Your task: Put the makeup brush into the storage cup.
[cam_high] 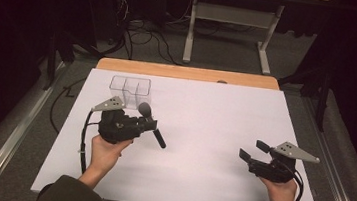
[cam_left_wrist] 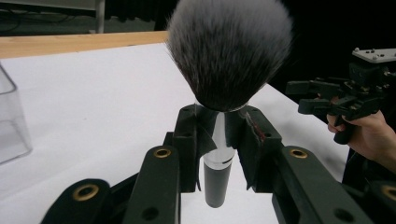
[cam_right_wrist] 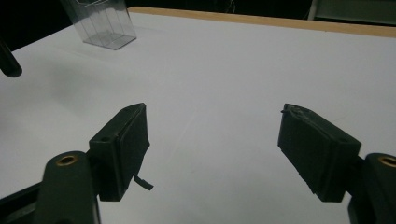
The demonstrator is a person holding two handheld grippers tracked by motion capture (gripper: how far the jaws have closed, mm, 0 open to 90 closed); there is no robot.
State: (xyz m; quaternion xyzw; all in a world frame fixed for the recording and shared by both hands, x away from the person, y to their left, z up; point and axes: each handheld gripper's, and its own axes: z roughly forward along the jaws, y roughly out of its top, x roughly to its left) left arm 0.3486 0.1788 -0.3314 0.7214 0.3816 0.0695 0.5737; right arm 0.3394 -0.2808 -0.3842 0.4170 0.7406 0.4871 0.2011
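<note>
A makeup brush [cam_high: 151, 123] with a grey bristle head and a black handle is held off the white table. My left gripper [cam_high: 150, 123] is shut on the brush's silver collar [cam_left_wrist: 217, 140], with the bristle head [cam_left_wrist: 229, 49] standing above the jaws and the black handle hanging below. A clear plastic organiser [cam_high: 130, 91] with several compartments stands just behind that gripper. My right gripper [cam_high: 252, 152] hovers at the right of the table, open, with nothing between its jaws [cam_right_wrist: 212, 149].
The white table top [cam_high: 203, 128] has a wooden strip [cam_high: 184, 72] along its far edge. Behind it are a grey desk frame [cam_high: 229, 30] and cables on the floor. The person's right hand and gripper [cam_left_wrist: 348, 100] appear in the left gripper view.
</note>
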